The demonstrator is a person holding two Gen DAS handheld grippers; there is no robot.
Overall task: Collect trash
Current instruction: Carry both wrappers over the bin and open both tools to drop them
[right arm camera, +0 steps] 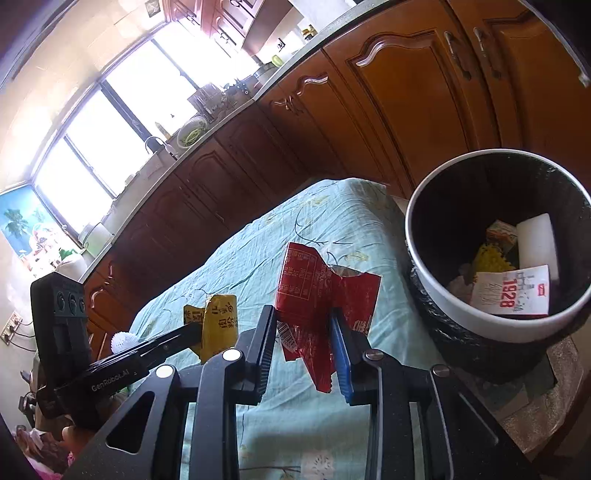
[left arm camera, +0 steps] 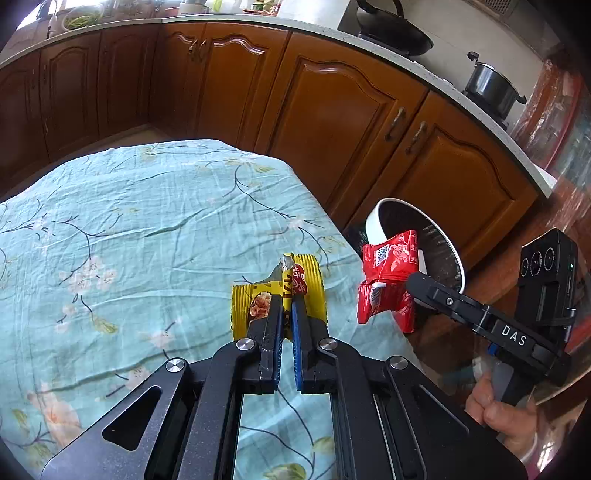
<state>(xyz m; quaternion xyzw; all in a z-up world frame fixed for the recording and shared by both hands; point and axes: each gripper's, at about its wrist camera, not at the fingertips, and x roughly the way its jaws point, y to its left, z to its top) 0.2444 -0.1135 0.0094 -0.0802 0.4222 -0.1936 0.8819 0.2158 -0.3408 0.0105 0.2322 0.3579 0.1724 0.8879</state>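
We have both wrappers lifted: left claw clamps the crumpled yellow foil wrapper, right claw grips the torn red one. White round bin, part-filled, awaits both beside the worktop.

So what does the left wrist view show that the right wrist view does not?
Only the left wrist view shows the black wok and the pot on the counter. Only the right wrist view shows the window and the trash inside the bin. Both show the left hand-held gripper shut on the yellow wrapper, the right hand-held gripper shut on the red wrapper, and the floral cloth.
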